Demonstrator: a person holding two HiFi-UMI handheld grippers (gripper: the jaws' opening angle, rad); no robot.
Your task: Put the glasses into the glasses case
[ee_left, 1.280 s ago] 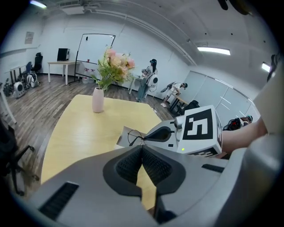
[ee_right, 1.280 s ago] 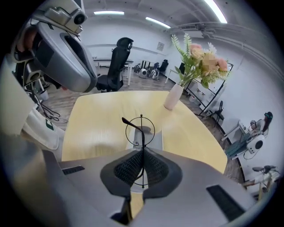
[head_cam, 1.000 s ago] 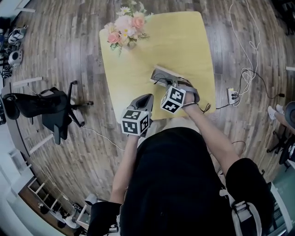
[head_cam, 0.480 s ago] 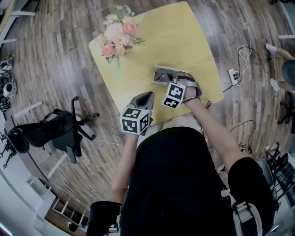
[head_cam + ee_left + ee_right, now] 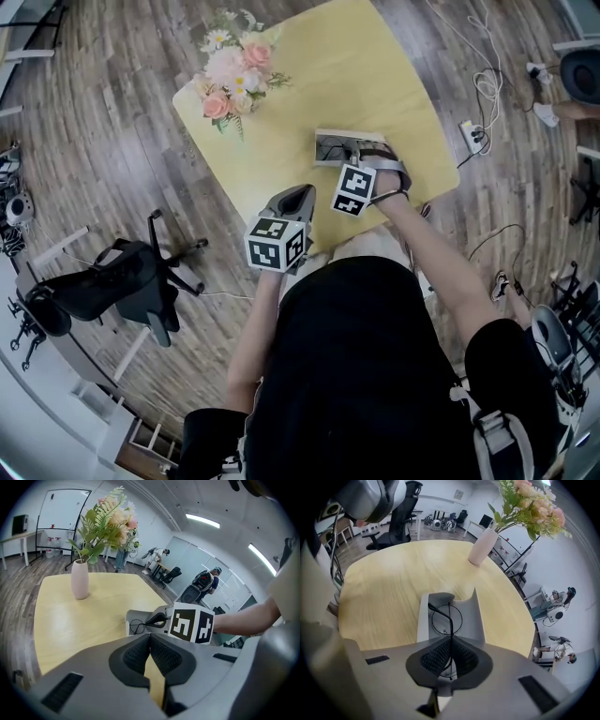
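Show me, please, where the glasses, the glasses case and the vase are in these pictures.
glasses (image 5: 443, 617), right gripper view, on the round lens.
glasses case (image 5: 423, 619), right gripper view, on its left wall.
vase (image 5: 79, 579), left gripper view, on the middle of its body.

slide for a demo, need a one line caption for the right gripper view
The right gripper, jaws shut on wire-rimmed glasses, holds them over the open grey glasses case on a yellow table.

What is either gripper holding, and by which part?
Right gripper pinches the glasses near the middle of the frame, one lens sticking out over the case. Left gripper holds nothing.
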